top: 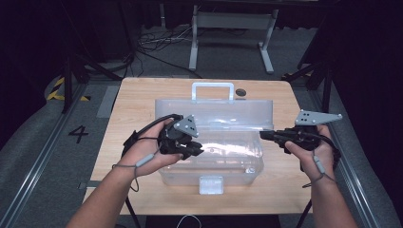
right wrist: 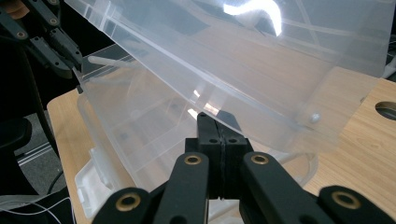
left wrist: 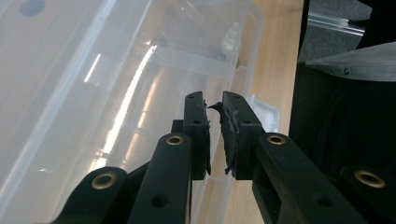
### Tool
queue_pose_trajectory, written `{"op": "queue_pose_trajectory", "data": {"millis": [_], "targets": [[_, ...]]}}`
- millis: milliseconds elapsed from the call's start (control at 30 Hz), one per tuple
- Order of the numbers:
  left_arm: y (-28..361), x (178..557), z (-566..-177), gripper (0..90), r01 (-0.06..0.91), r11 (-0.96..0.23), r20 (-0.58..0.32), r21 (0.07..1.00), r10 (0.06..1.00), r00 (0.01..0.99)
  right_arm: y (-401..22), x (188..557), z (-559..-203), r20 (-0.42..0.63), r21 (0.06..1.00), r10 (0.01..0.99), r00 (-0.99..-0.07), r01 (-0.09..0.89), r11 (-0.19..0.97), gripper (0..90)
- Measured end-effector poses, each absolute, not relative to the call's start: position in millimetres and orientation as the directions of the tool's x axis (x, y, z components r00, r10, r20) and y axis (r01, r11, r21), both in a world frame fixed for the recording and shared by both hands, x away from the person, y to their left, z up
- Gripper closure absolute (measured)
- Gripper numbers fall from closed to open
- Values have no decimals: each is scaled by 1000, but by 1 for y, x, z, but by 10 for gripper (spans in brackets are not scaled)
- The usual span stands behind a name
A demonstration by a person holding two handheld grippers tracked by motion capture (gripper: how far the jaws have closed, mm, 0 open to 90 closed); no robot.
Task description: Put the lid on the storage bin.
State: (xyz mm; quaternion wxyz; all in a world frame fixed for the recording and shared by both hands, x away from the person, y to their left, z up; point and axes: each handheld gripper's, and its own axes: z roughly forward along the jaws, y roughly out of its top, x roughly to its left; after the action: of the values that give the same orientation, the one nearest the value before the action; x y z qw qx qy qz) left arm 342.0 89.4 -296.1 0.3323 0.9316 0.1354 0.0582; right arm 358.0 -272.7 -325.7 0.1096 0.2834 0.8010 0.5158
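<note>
A clear plastic box [top: 247, 168] stands on the wooden table [top: 138, 95] with its lid [top: 214, 111] swung up at the back. My left gripper [top: 197, 151] reaches in from the left over the box's inside. In the left gripper view its jaws [left wrist: 214, 105] stand a narrow gap apart with nothing between them. The right gripper view shows its tips [right wrist: 74, 65] by a corner of the lid [right wrist: 261, 56]. My right gripper [top: 262, 135] points at the box's right end, jaws pressed together [right wrist: 217, 122] just under the lid's lower edge.
The lid carries a white handle [top: 212, 90] on its top edge, and a latch [top: 211, 184] hangs at the box's front. A round hole [top: 241, 92] sits in the table behind the box. Table edges drop to grey floor and rails on both sides.
</note>
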Motion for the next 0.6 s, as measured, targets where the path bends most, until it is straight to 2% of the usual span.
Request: {"op": "queue_pose_trajectory", "data": {"millis": [600], "targets": [[128,339,-295,803,280,-689,-13,668,365,931,-274,356,-326,107,889,575,-811,337,310,900]]}}
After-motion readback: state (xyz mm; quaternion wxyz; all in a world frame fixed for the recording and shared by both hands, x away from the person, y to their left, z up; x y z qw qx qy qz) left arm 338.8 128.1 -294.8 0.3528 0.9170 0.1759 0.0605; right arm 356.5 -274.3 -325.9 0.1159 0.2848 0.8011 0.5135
